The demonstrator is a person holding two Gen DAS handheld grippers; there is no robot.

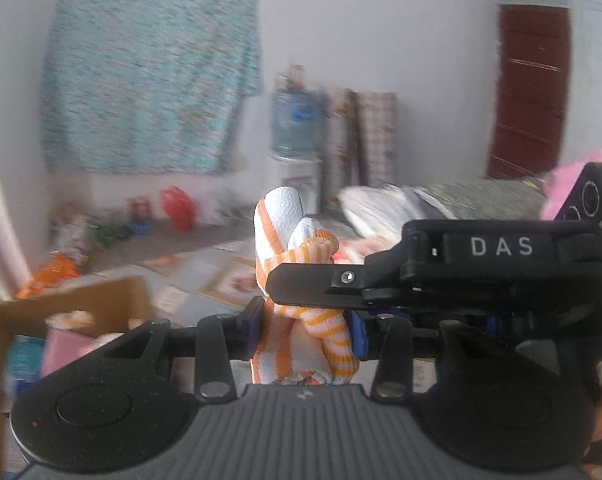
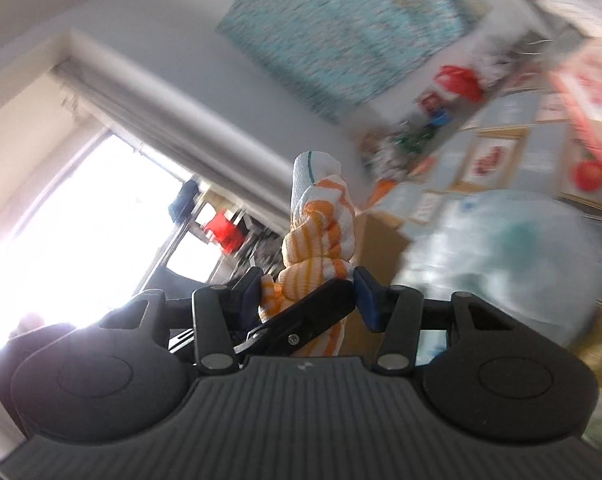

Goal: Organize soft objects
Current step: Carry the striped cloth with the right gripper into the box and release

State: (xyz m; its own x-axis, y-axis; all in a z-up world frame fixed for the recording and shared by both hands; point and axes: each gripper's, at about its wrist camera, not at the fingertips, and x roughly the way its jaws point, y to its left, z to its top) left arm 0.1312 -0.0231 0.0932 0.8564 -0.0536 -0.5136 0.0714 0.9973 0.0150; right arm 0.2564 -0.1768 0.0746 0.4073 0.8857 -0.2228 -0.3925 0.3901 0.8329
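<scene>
We are holding one cloth point(image 1: 285, 240), white with orange stripes and bunched up, between both grippers. In the left wrist view the left gripper point(image 1: 307, 330) is clamping the lower part of it: its blue pads point(image 1: 255, 326) are pressing in on either side, and the rest of the cloth is standing up above the fingers in two rounded folds. The right gripper point(image 1: 301, 286) is reaching in from the right edge of that view, its black finger crossing in front of the cloth just above the left one's pads.

In the right wrist view the right gripper point(image 2: 307, 294) is clamping the same cloth point(image 2: 321, 220), with a blue pad point(image 2: 367, 294) on each flank of it, and a twisted length of cloth is rising beyond the fingers. A black finger of the left gripper point(image 2: 301, 322) is lying slantwise across the cloth there, close to the camera.

The cloth is up in the air between us, touching nothing but the two grippers. Below and left in the left wrist view a cardboard box point(image 1: 101, 296) is sitting open with pink and pale soft things inside, blurred. Behind it a blue patterned sheet point(image 1: 149, 80) is hanging on the wall, and a water bottle point(image 1: 295, 120) is standing near it. Both views are blurring, so we cannot tell finer detail of the room.
</scene>
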